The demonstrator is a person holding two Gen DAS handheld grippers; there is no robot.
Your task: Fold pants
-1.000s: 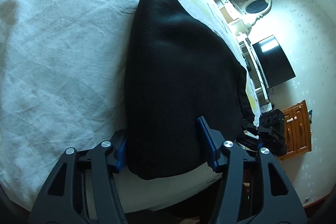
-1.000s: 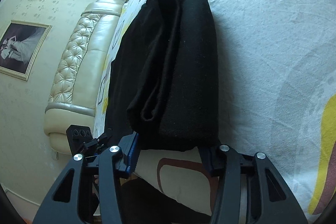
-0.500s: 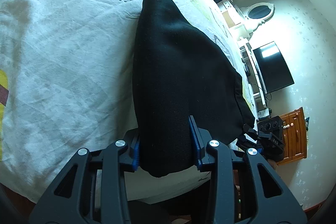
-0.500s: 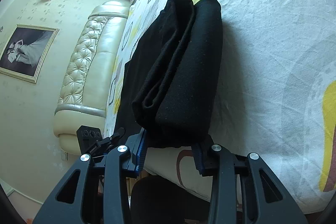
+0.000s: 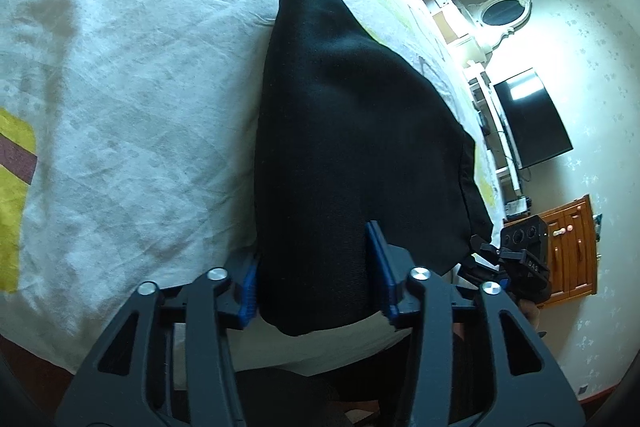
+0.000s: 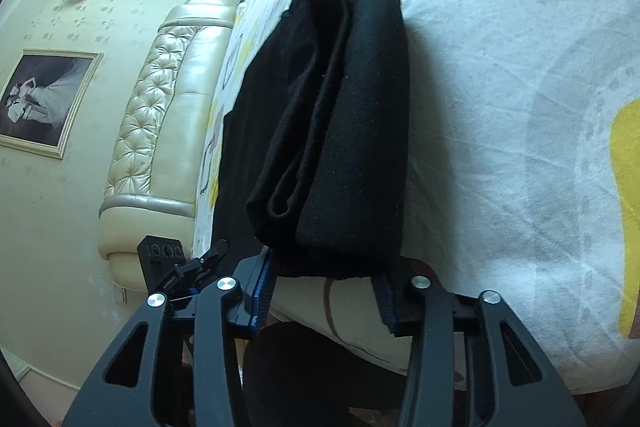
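The black pants lie folded into a thick bundle on the white patterned bed sheet. My left gripper straddles one end of the bundle. Its jaws are opening, with the cloth still between the blue pads. In the right wrist view the pants show their stacked layers. My right gripper sits at their near end, its jaws opening too, and the cloth edge lies just ahead of its fingertips. Each gripper shows at the edge of the other's view, the right gripper and the left gripper.
The bed's near edge drops off right under both grippers. A padded cream headboard and a framed picture are on one side. A dark TV screen, an oval mirror and a wooden cabinet are on the other.
Both grippers squeezed in on the ends of the pants half a second ago and have now spread wider again. The bundle stays on the bed.
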